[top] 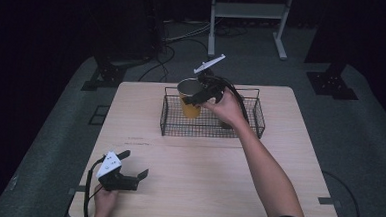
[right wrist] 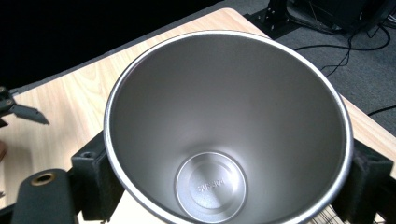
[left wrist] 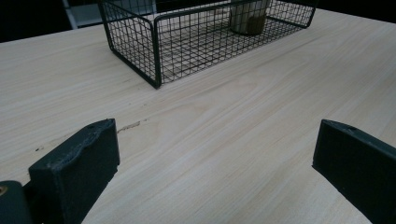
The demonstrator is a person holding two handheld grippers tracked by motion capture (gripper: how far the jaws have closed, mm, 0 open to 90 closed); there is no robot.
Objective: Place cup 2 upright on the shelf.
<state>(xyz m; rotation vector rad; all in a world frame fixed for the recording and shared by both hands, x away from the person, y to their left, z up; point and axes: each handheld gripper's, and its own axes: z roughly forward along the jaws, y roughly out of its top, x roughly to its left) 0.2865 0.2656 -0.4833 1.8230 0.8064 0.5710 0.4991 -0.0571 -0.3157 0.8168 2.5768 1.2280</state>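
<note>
Right gripper (top: pixel 195 97) clamps the yellow cup (top: pixel 189 99) (steel-lined), axis upright, mouth upward, over the far wire basket (top: pixel 210 131). Left gripper (top: pixel 133 171), near left, jaws spread.

One marking shows — a short line of raised or stamped letters on the round inner bottom of the metal cup (right wrist: pixel 212 184), seen from above in the right gripper view. It may be a brand word of about six characters, but the letters are too small and blurred to spell out. The cup's yellow outside in the high view carries nothing I can read, and the wire basket (top: pixel 169 120) and the wooden surface (left wrist: pixel 224 154) bear no legible text or numbers either.
</note>
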